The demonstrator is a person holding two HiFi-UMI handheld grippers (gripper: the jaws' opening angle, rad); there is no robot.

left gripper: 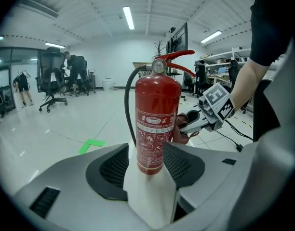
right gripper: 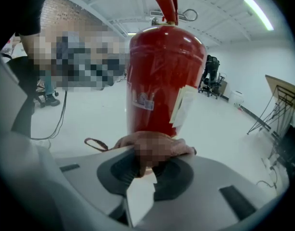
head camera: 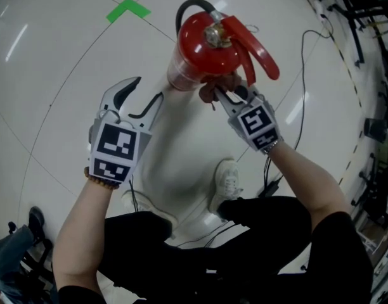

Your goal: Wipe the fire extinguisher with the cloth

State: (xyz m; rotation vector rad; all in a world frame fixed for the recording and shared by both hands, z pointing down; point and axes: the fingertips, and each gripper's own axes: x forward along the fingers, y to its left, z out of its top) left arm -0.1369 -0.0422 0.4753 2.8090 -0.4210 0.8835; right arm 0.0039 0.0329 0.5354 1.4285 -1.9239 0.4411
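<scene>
A red fire extinguisher (head camera: pixel 203 49) stands upright on the pale floor, with a black hose and red handle on top. My right gripper (head camera: pixel 229 95) is shut on a brown cloth (head camera: pixel 211 92) and holds it against the near side of the cylinder, below the shoulder. In the right gripper view the cloth (right gripper: pixel 152 147) is bunched between the jaws of the right gripper (right gripper: pixel 146 166), right at the extinguisher (right gripper: pixel 164 76). My left gripper (head camera: pixel 148 88) hangs open to the left of the cylinder, apart from it. Its own view shows the extinguisher (left gripper: pixel 157 119) beyond the open left gripper (left gripper: pixel 146 153).
A green tape corner (head camera: pixel 127 9) marks the floor behind the extinguisher. Black cables (head camera: pixel 303 75) trail on the right. The person's white shoes (head camera: pixel 227 182) stand just below. Office chairs (left gripper: pixel 51 83) and people are far back in the room.
</scene>
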